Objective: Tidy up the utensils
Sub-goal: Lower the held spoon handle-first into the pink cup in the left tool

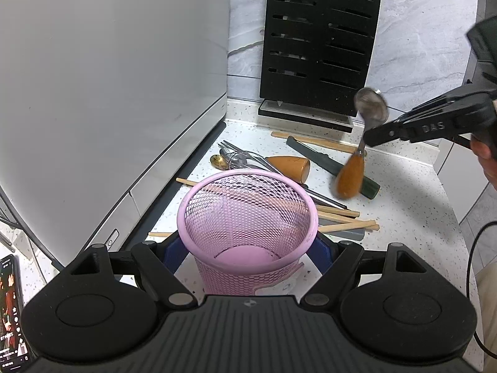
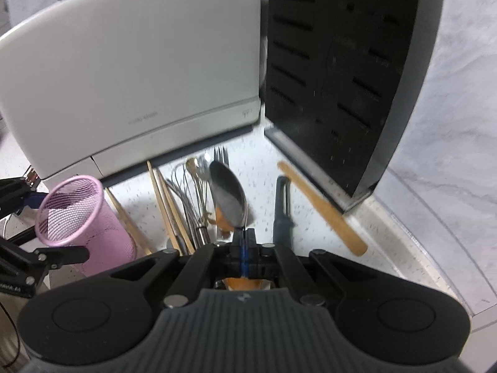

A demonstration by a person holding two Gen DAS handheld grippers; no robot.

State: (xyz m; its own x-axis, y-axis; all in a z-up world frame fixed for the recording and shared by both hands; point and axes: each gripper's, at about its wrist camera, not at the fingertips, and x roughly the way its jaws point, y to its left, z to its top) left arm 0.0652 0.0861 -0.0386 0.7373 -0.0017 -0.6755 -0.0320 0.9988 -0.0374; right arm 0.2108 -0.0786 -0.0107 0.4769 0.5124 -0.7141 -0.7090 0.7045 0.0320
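My left gripper (image 1: 247, 248) is shut on a pink mesh cup (image 1: 248, 214), its blue pads against the cup's sides; the cup stands upright on the counter and looks empty. It also shows in the right wrist view (image 2: 80, 217). My right gripper (image 1: 372, 138) is shut on the neck of a metal spoon with an orange wooden handle (image 1: 352, 174), held above the counter with the bowl up. In the right wrist view (image 2: 243, 239) the spoon bowl (image 2: 228, 195) sticks out past the shut fingers. Loose utensils lie behind the cup: chopsticks (image 1: 348, 222), a whisk (image 2: 189, 199), forks and a small gold spoon (image 1: 219, 161).
A large white appliance (image 1: 108, 93) fills the left side. A black slotted knife block (image 1: 320, 43) stands at the back against the tiled wall. A dark peeler (image 2: 282, 211) and a wooden spatula (image 2: 323, 208) lie near the block. A phone (image 1: 11, 307) is at the lower left.
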